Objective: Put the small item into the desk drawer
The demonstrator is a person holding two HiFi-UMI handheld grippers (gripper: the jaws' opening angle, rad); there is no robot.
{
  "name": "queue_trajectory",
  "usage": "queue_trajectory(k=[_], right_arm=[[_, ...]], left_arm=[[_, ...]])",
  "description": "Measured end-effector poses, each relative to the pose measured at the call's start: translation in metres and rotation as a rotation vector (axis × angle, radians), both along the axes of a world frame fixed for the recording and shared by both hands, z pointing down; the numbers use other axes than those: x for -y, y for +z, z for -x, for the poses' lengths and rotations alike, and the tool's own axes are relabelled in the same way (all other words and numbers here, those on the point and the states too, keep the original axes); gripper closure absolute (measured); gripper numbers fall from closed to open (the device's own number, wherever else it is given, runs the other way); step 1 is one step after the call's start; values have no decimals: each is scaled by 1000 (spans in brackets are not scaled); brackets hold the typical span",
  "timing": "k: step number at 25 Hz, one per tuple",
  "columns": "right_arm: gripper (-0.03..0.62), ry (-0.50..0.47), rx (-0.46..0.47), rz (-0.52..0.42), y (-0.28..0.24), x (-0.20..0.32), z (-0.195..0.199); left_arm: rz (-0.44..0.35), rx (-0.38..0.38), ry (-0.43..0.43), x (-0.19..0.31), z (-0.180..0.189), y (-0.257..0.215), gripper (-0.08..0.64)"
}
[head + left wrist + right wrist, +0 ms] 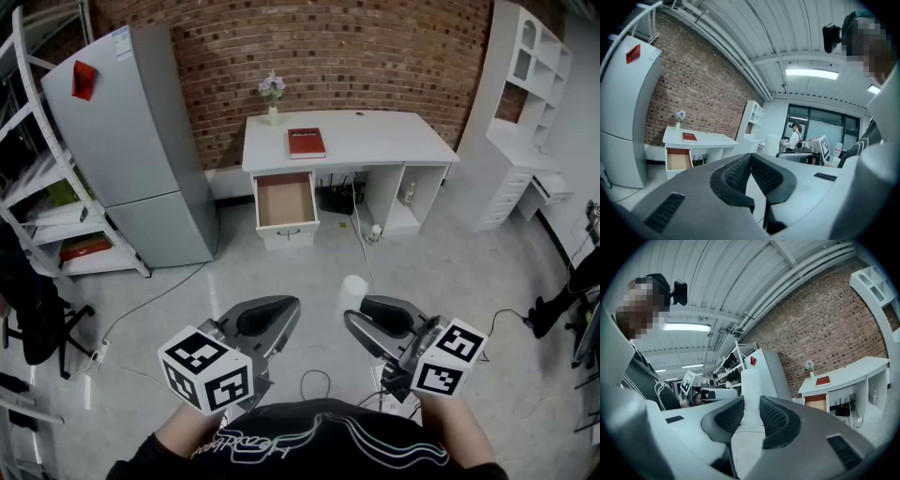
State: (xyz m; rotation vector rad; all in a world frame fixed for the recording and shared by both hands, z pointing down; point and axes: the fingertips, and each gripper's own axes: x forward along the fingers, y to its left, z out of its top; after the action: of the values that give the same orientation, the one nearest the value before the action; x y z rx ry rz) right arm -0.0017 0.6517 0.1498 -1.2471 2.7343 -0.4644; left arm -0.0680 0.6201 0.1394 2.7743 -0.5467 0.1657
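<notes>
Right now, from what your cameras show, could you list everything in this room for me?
desk: one, white, against the brick wall
drawer: one, brown inside, pulled open under the desk's left end
book: one, red, flat on the desk
vase of flowers: one, purple blooms, back left of the desk top
fridge: one, grey, left of the desk
shelving rack: one, white, far left
cabinet unit: one, white, far right
cylinder: one, white, in the right gripper
left gripper: one, grey, jaws together, empty
right gripper: one, grey, closed on the cylinder
</notes>
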Motion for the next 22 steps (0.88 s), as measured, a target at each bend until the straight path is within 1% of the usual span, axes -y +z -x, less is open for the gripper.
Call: queue_trajectory(k=[7,12,17,22], right_arm=[[473,8,0,2,5,-8,-19],[472,17,5,20,17,-9,-28],[472,12,-36,43,32,3,-28],[472,21,-62,60,55,23,-35]], left_arm=[[6,11,14,-10,-21,6,538],[27,10,3,-13,-24,18,538],[71,19,-22,1,-21,31,538],[78,22,-20,22,-27,49,538]])
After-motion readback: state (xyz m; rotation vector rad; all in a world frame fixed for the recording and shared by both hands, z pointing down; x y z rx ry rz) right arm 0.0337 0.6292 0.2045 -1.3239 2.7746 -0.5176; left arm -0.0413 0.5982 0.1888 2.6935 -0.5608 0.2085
